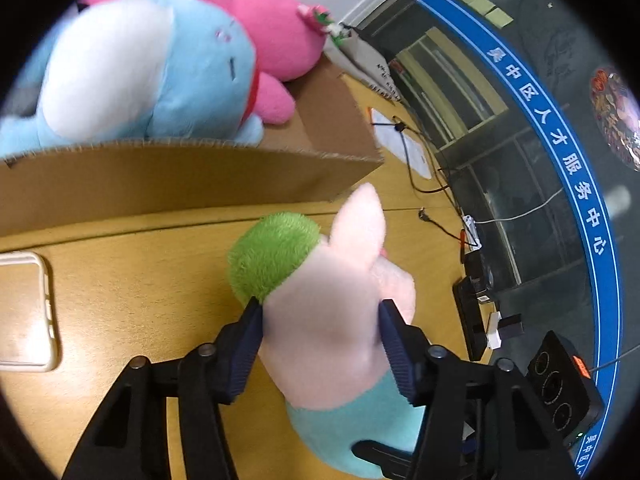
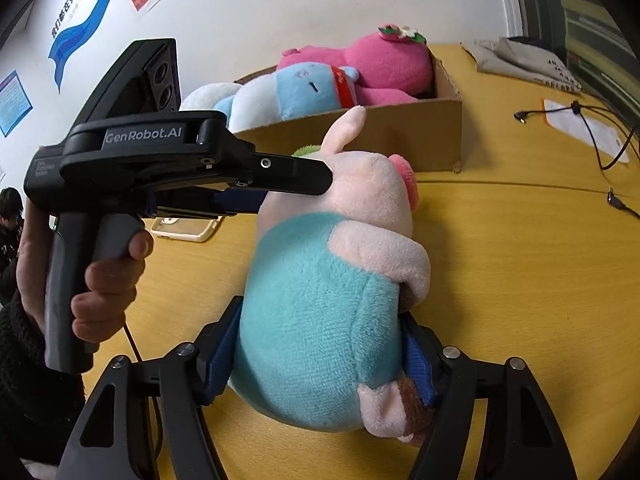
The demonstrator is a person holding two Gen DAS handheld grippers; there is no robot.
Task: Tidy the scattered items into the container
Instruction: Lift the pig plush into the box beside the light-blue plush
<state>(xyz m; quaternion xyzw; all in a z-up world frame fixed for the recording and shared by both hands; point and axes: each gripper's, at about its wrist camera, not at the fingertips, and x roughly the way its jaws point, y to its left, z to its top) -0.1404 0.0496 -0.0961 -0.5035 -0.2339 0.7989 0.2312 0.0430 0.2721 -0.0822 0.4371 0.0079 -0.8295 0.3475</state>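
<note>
Plush toys already fill much of the cardboard box (image 2: 440, 128): a pink one (image 2: 380, 68) and a blue-and-white one (image 2: 296, 92) lie inside it, heaped above the rim. One toy is left on the yellow table (image 2: 520, 280), a pig plush (image 2: 328, 300) in a teal shirt, lying just in front of the box with a green tuft (image 1: 272, 256) at its head.

Both tongs are on it. The left gripper (image 1: 320, 344) squeezes the pig's pale head, its blue pads dug into the fabric on either side. The right gripper (image 2: 320, 356) clasps the teal body lower down, pads pressed against both flanks. A hand (image 2: 100, 280) grips the left tool's handle.

I'd say the job is nearly finished: this pig only needs lifting over the near wall and dropping in. A phone case (image 1: 24, 312) also lies on the table; whether it counts as clutter I cannot tell.
</note>
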